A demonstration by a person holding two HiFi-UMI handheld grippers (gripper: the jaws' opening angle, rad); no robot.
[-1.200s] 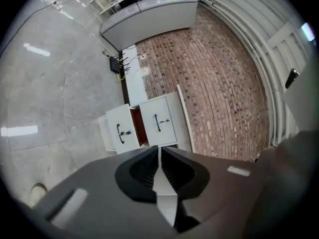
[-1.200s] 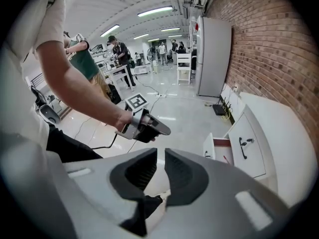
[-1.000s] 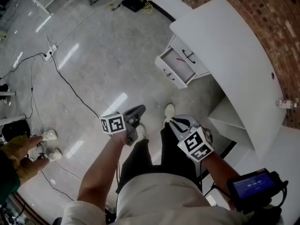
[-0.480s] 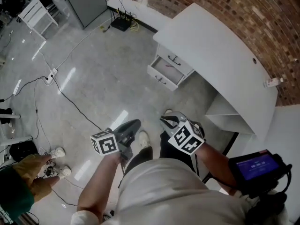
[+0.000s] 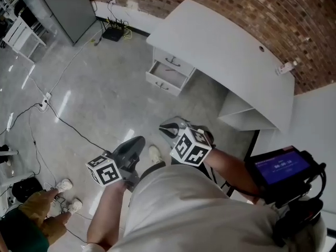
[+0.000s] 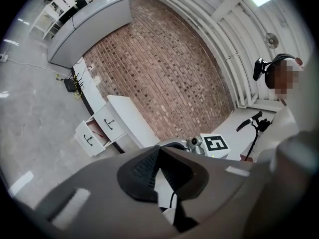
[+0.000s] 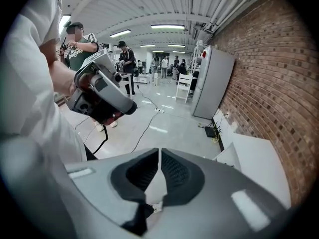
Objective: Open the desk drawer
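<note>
The white curved desk (image 5: pixel 220 51) stands against the brick wall, far ahead of both grippers. Under its left end is a drawer unit: one drawer (image 5: pixel 167 76) is pulled out, and another drawer front (image 5: pixel 174 62) above it is shut. In the left gripper view the open drawer (image 6: pixel 87 139) shows a reddish thing inside. My left gripper (image 5: pixel 140 140) is dark grey and held near my legs, jaws shut on nothing (image 6: pixel 158 152). My right gripper (image 5: pixel 163 129) is light grey, beside it, also shut and empty (image 7: pixel 159 156).
Cables and a power strip (image 5: pixel 45 96) lie on the shiny floor at left. A router (image 5: pixel 113 34) sits by the wall, beside a grey cabinet (image 5: pixel 60 7). Another person's hand (image 5: pixel 39 203) and shoes (image 5: pixel 65 185) show at the bottom left. A blue-screened device (image 5: pixel 281 167) hangs at my right.
The head view has swung, so the desk and open drawer now sit further left and higher in the frame. Both grippers stay shut near my body; the drawer was open throughout.
</note>
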